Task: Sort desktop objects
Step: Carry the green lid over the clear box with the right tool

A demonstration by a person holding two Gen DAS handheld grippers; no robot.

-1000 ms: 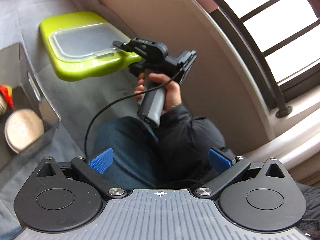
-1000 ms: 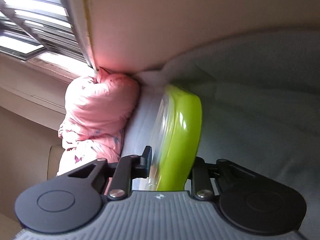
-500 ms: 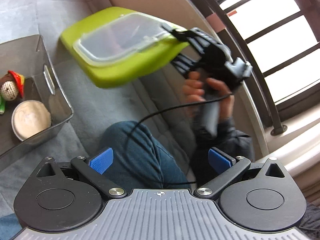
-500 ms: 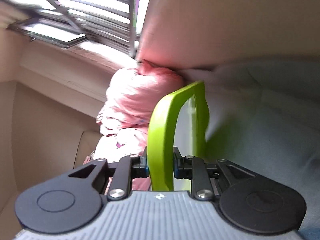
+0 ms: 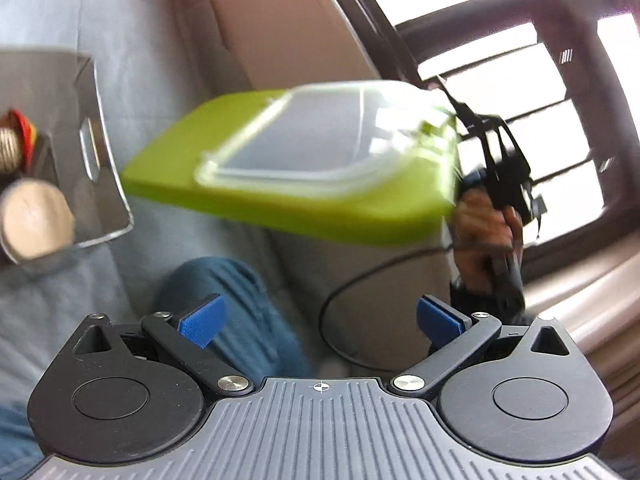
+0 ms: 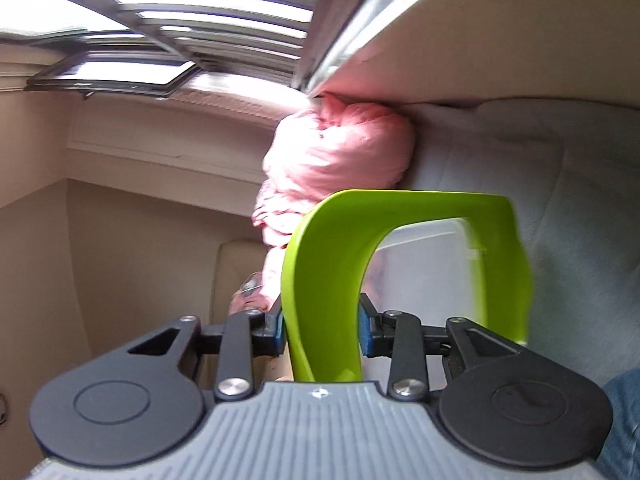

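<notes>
Right hand-held gripper (image 6: 322, 330) has its blue pads clamped on the rim of the lime-green plastic container with a clear inset lid (image 5: 304, 168), and it carries that container in the air above the grey fabric-covered surface (image 5: 52, 32); the bite sits at one edge, so the body hangs out ahead of the fingers like a paddle, which suits swinging it across but leaves a long lever on a narrow pinch; seen from the left wrist, the container is tilted and blurred with motion, between the person's raised hand (image 5: 480, 224) and the clear grey plastic storage bin (image 5: 100, 136) at the left; that bin holds a round cream-coloured disc (image 5: 36, 224) and a small knitted toy with red and yellow trim (image 5: 16, 140), so it reads as the collecting place for the sort, and my judgement is the green container is travelling that way; whether it will fit beside those pieces I cannot tell from here; left hand-held gripper (image 5: 320, 322) waits low with its fingers spread wide and nothing between them, pointed across the person's blue-jeaned knee (image 5: 240, 312), free to steady the bin or take the next piece; behind, in the right wrist view, a pink bundled cloth (image 6: 336, 160) lies against the beige wall, well apart from the action.
</notes>
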